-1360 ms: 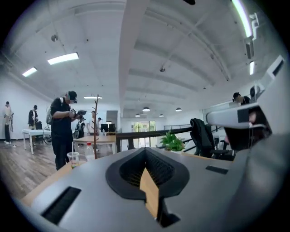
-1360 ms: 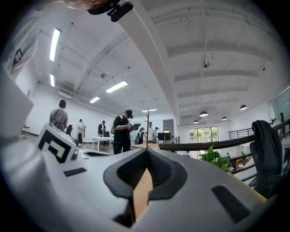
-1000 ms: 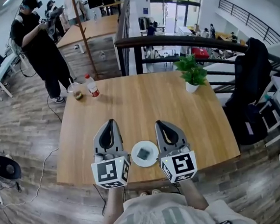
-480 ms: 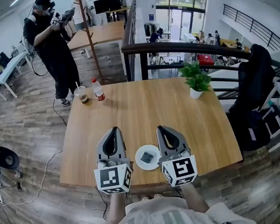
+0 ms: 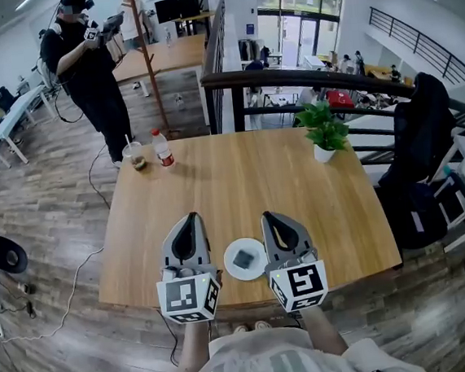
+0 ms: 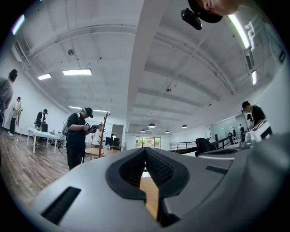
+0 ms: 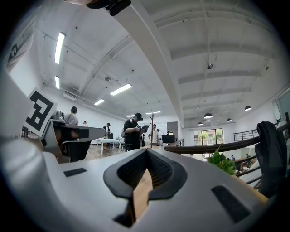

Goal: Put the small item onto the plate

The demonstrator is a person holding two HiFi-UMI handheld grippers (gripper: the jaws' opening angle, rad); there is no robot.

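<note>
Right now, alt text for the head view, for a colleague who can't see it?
A small dark square item lies on a white plate near the front edge of a wooden table, between the left gripper and right gripper, both shut and empty. A potted plant, a bottle and a cup stand at the far side.

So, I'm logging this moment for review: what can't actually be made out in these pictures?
- Head view: the small item on the plate is too small to identify; it is only a dark square.
- Both gripper views: plate and small item fall outside the picture, since the cameras aim over the table.
- Head view: the bottle label is too small to read.
</note>
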